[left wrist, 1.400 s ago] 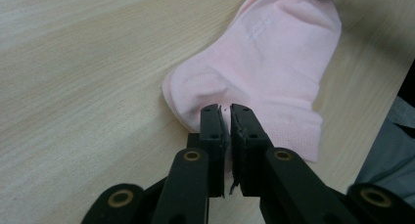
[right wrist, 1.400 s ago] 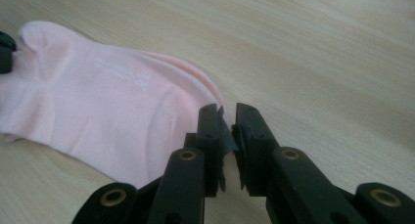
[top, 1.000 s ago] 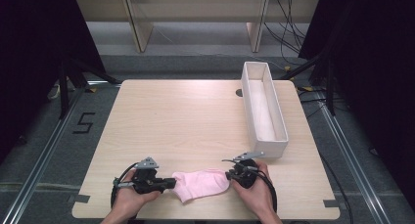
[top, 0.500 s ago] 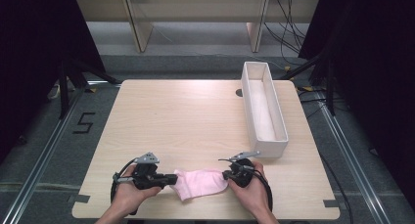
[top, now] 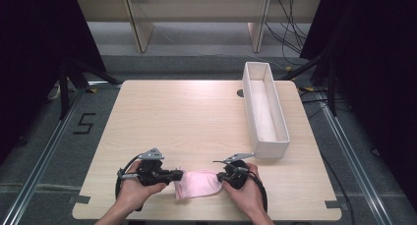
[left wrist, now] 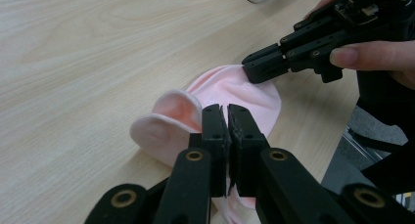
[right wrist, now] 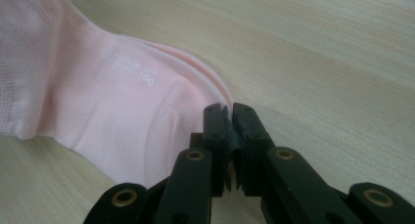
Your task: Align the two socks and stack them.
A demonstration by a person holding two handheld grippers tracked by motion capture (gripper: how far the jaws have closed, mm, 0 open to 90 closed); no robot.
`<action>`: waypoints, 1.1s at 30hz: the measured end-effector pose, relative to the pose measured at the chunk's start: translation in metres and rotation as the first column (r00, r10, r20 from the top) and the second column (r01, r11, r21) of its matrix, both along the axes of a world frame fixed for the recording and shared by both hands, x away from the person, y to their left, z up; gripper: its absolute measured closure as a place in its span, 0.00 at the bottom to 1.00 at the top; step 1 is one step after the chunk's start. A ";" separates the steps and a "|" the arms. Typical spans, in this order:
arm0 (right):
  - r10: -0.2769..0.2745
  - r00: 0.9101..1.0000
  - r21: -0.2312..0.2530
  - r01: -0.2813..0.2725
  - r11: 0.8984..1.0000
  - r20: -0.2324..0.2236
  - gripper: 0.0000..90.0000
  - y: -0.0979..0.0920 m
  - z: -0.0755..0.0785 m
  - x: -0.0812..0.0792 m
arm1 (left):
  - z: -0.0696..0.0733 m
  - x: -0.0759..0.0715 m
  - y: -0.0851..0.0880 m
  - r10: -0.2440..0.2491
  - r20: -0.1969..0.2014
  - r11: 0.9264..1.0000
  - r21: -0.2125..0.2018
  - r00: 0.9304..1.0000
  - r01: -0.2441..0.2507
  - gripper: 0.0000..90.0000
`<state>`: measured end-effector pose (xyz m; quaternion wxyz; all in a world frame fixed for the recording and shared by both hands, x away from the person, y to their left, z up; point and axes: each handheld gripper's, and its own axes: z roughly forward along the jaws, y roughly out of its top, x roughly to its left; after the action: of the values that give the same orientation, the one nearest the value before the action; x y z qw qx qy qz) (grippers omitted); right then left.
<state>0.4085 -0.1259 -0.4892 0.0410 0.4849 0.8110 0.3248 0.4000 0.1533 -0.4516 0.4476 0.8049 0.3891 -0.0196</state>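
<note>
A pale pink sock (top: 199, 183) lies near the front edge of the wooden table (top: 196, 117). My left gripper (top: 180, 176) is shut on its left end, which curls up off the wood. In the left gripper view the black jaws (left wrist: 227, 112) pinch the sock (left wrist: 230, 87) close together. My right gripper (top: 221, 176) holds the sock's right end. Its jaws have just been closing, and in the right gripper view (right wrist: 228, 109) the sock's (right wrist: 98, 92) edge sits pinched between them. The right gripper (left wrist: 253, 67) also shows far off in the left gripper view.
A long white open tray (top: 269, 149) stands along the table's right side, with something pale lying inside. A small dark hole (top: 240, 93) marks the tabletop beside the tray's far end. Bare wood stretches from the sock to the far edge.
The right jaws have closed onto the sock's right end. The left gripper has risen a little, and the sock's left end now curls up and bunches.
</note>
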 end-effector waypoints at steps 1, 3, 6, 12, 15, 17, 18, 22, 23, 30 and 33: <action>0.005 1.000 -0.008 -0.005 1.000 -0.006 0.94 0.000 0.001 0.000 | 0.000 0.000 -0.001 0.004 0.009 1.000 0.007 1.000 -0.004 0.95; 0.005 1.000 0.011 -0.004 1.000 -0.024 0.93 0.001 0.000 0.000 | 0.000 0.001 -0.003 -0.007 0.006 1.000 0.006 1.000 0.007 0.96; 0.010 1.000 0.017 -0.009 1.000 -0.026 0.91 0.001 0.000 0.000 | 0.000 0.002 -0.003 -0.013 0.006 1.000 0.009 1.000 0.013 0.96; -0.019 1.000 0.032 0.019 0.999 -0.008 0.88 -0.004 0.013 -0.004 | -0.001 0.001 0.004 0.001 -0.001 1.000 0.025 1.000 -0.001 0.95; -0.014 1.000 0.035 0.014 0.999 -0.006 0.86 -0.007 0.015 -0.003 | -0.008 0.001 0.013 0.028 -0.014 0.997 0.073 1.000 -0.027 0.93; -0.037 0.999 0.044 0.038 0.998 -0.033 0.85 -0.006 0.016 -0.005 | -0.013 0.001 0.019 0.047 -0.026 0.995 0.092 0.999 -0.045 0.87; -0.038 0.999 0.042 0.040 0.998 -0.035 0.84 -0.006 0.015 -0.005 | -0.016 0.000 0.021 0.058 -0.025 0.992 0.114 0.998 -0.055 0.87; -0.033 0.999 0.023 0.033 0.999 -0.015 0.81 -0.010 0.012 -0.001 | -0.024 -0.004 0.029 0.104 -0.012 0.977 0.190 0.994 -0.100 0.65; -0.030 0.999 0.029 0.030 0.999 -0.017 0.80 -0.010 0.012 -0.001 | -0.025 -0.004 0.031 0.125 -0.015 0.973 0.200 0.992 -0.119 0.60; -0.033 0.999 0.020 0.034 0.999 -0.023 0.79 -0.010 0.008 0.000 | -0.035 -0.010 0.033 0.173 -0.072 0.963 0.219 0.982 -0.154 0.51; -0.035 0.999 0.026 0.035 0.999 -0.012 0.79 -0.009 0.006 0.000 | -0.039 -0.012 0.029 0.181 -0.061 0.958 0.238 0.982 -0.162 0.53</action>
<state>0.4088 -0.1348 -0.4828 0.0355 0.5013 0.7983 0.3320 0.3883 0.1820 -0.4911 0.3342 0.8134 0.4751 0.0318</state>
